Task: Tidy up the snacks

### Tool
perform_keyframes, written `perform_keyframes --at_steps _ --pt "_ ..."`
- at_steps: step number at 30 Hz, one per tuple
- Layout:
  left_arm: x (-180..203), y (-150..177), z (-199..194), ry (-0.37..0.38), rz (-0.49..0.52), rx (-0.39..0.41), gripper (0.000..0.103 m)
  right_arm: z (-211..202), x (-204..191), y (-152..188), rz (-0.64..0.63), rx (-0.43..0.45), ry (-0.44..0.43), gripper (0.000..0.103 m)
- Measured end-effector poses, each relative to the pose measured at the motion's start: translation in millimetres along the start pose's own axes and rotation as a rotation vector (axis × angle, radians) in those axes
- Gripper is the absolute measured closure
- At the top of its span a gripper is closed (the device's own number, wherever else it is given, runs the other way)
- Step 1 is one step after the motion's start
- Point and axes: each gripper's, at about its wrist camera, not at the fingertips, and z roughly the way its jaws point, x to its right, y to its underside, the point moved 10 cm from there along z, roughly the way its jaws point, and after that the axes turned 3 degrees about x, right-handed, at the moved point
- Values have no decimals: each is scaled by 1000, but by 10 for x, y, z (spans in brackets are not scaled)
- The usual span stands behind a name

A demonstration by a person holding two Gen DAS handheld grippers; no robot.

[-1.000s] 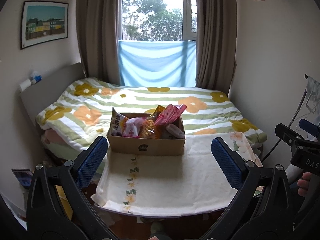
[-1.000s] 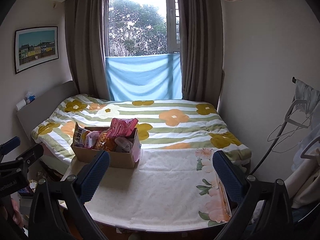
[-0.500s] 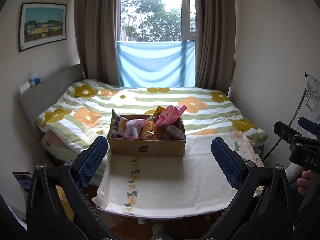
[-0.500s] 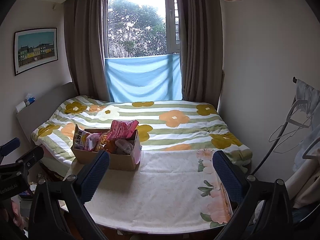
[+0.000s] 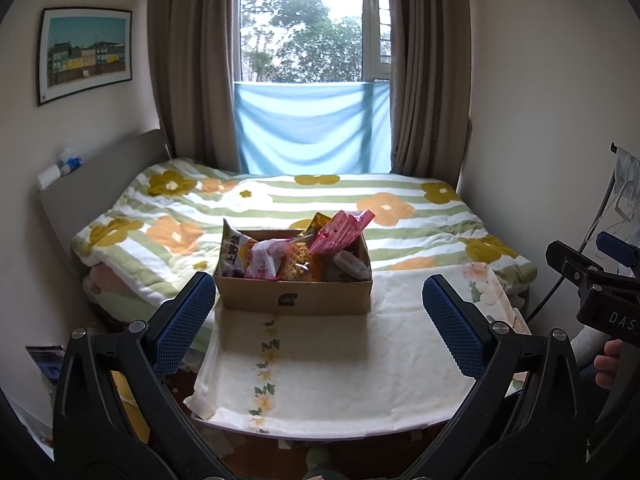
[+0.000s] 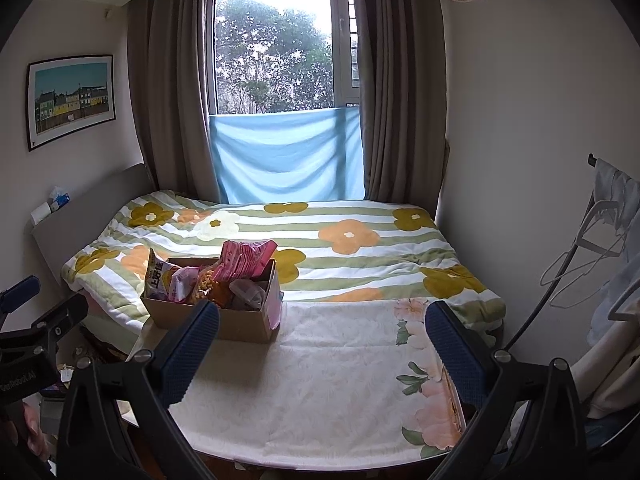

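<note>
A brown cardboard box (image 5: 294,297) stands at the far left of a table covered with a white floral cloth (image 5: 340,364). It is packed with snack packets: a pink bag (image 5: 340,230) sticking up, a yellow-and-white bag (image 5: 234,252), waffle-like snacks (image 5: 296,260). The box also shows in the right wrist view (image 6: 240,322) with the pink bag (image 6: 244,260). My left gripper (image 5: 318,322) is open and empty, short of the box. My right gripper (image 6: 320,344) is open and empty, over the table to the right of the box.
A bed with a striped flower quilt (image 5: 280,204) lies behind the table, with a grey headboard (image 5: 96,184) on the left. Curtains and a window (image 5: 312,28) are at the back. Hangers and clothes (image 6: 600,240) stand on the right.
Both grippers have edged slightly forward and the views have shifted a little. Jaws stay open and the box has not moved.
</note>
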Motion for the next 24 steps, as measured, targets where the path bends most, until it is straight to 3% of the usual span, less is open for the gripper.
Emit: perform_keyframes --at_steps 15,20,24 --pt "44 0 64 0 12 -9 0 65 9 -40 8 8 5 1" --pt "57 -18 52 -60 51 25 0 86 0 -46 5 13 4 1" --pt "77 -58 35 -38 34 49 0 96 -9 -43 8 10 2 1"
